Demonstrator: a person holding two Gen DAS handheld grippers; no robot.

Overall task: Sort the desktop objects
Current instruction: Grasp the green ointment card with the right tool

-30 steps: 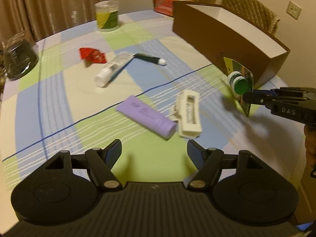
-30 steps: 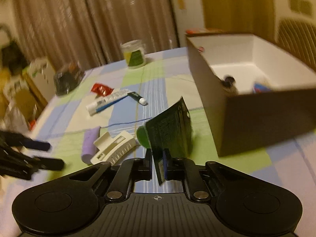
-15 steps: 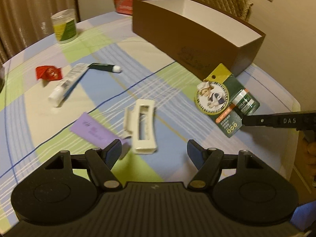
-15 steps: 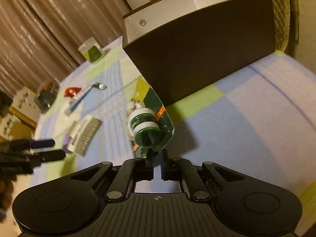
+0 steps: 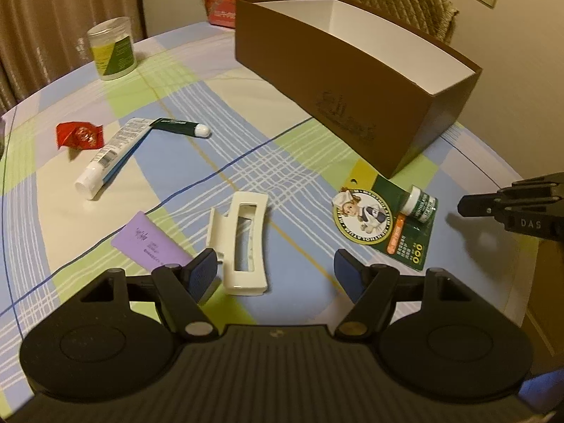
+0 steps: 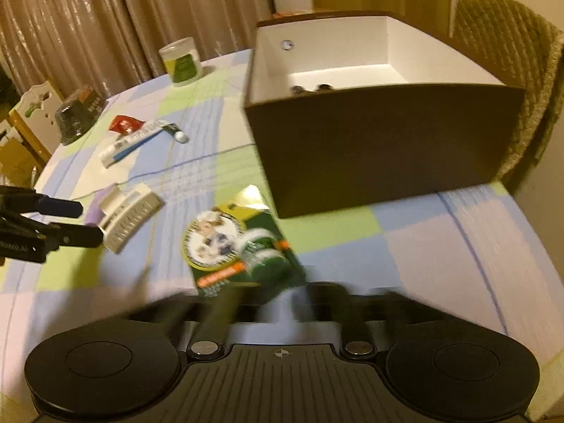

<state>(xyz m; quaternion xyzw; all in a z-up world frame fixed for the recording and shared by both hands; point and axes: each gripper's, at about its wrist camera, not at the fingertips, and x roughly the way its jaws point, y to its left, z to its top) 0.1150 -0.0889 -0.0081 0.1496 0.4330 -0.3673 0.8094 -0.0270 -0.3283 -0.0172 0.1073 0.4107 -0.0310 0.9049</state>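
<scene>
Your counter [image 5: 317, 81] carries a checked cloth. The brown box [image 5: 338, 81], white inside, stands at its far right, with small dark items on its floor in the right wrist view. Your left hand-held gripper [image 5: 275, 268] hovers with jaws apart and empty over the near end of the white hair clip [image 5: 243, 243], which lies beside the purple tube [image 5: 148, 243]. Your right hand-held gripper [image 6: 268, 303] has just been opening; its jaws stand apart, nothing between them. The green blister card with its small jar [image 5: 384, 218] lies flat just before the box's near corner. Farther left lie a white tube [image 5: 112, 155] and a red wrapper [image 5: 79, 135].
</scene>
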